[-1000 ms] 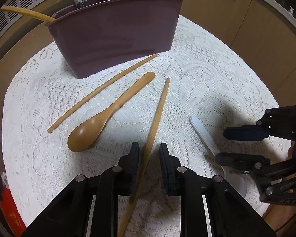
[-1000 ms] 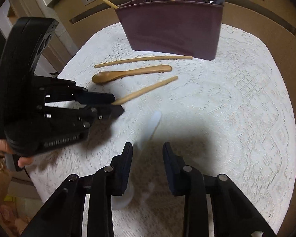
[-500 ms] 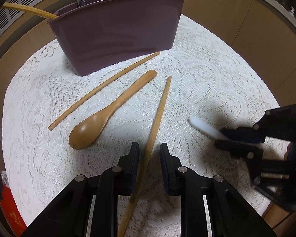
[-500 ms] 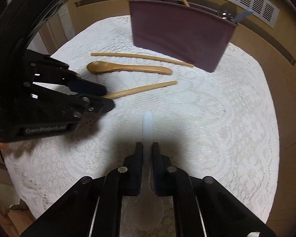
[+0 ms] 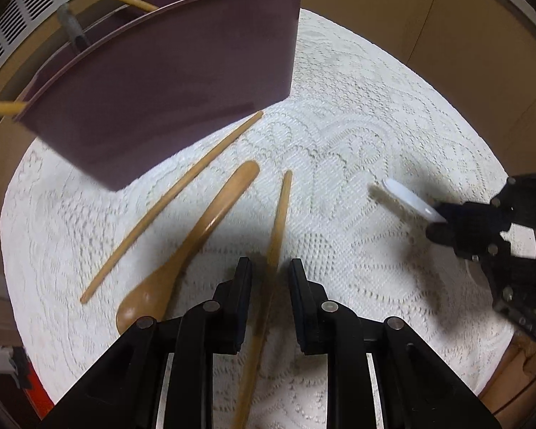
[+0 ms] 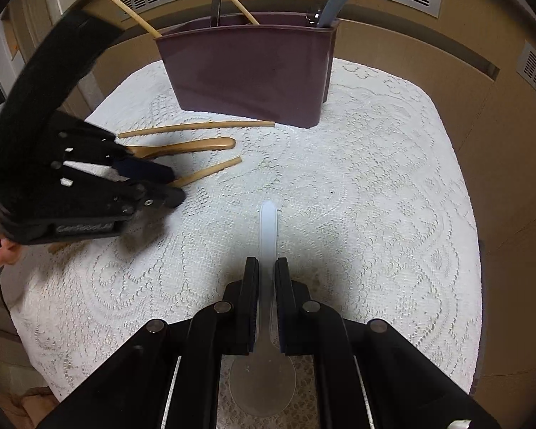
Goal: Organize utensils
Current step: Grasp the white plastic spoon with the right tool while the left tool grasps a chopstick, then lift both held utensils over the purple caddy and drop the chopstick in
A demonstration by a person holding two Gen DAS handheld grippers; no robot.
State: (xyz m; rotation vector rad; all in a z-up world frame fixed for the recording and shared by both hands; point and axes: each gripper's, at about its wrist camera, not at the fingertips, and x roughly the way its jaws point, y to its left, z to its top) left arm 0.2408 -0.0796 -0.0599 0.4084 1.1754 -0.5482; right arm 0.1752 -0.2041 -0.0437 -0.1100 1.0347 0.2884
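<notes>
Fingers (image 6: 250,296) of right gripper (image 6: 267,268) pitched steeply down, clamped on white spoon (image 6: 268,228).

blk grippers (image 6: 266,279), silver screws, blue pads

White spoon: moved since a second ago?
Yes. White spoon now clamped in right tongs, handle tip nearer the purple caddy.

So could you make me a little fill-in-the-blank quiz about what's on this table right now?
1. The right gripper is shut on the handle of a ____ plastic spoon.
2. A chopstick runs between the fingers of the ____ gripper.
3. The wooden spoon lies on the lace cloth between two ____.
4. The purple holder stands at the cloth's ____ edge.

Missing words: white; left; chopsticks; far
</notes>
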